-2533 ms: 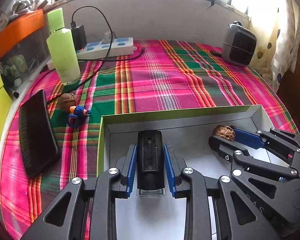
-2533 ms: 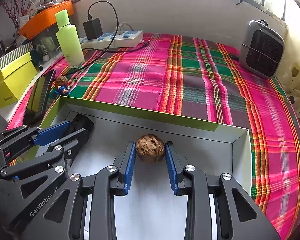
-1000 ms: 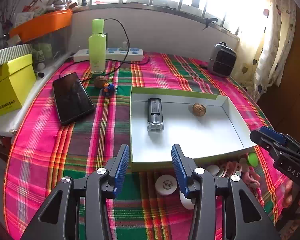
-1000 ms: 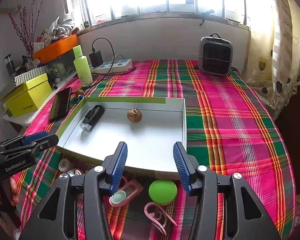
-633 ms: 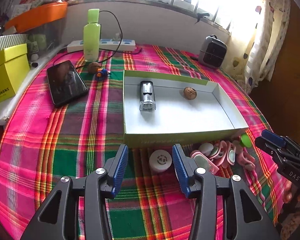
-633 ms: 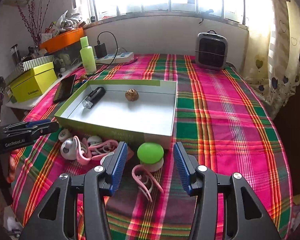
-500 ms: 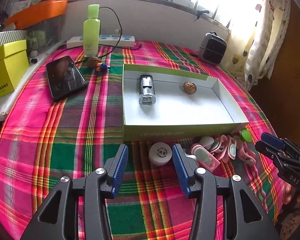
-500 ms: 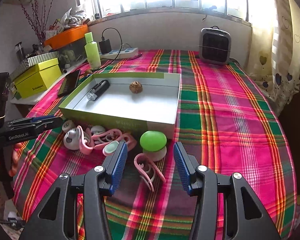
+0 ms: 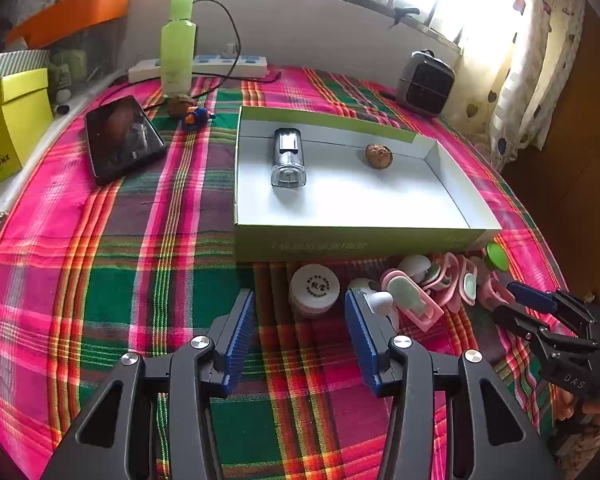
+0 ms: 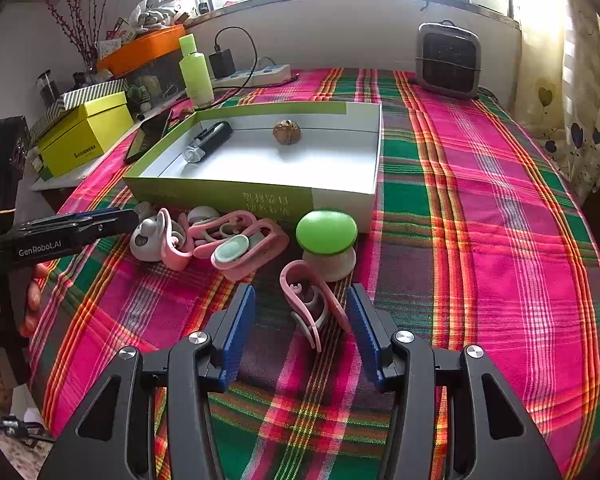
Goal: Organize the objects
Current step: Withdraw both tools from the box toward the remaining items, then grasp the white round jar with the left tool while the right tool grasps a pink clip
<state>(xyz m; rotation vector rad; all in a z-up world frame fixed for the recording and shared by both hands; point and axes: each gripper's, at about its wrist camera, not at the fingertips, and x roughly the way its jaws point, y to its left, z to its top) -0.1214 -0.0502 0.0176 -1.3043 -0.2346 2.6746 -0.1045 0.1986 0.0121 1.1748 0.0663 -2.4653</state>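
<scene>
With the flashlight (image 9: 289, 158) and walnut (image 9: 378, 155) left in the box (image 9: 352, 245) at frame centre, you've pulled both empty grippers back, left gripper (image 9: 300, 334) just widening over the white jar (image 9: 315, 289), right gripper (image 10: 301, 330) wide around a pink clip (image 10: 314, 306).

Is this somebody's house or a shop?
Most likely a room in a home. There's a plaid tablecloth on the table, heart-patterned curtains by a sunny window, and a small heater beside a power strip.
</scene>
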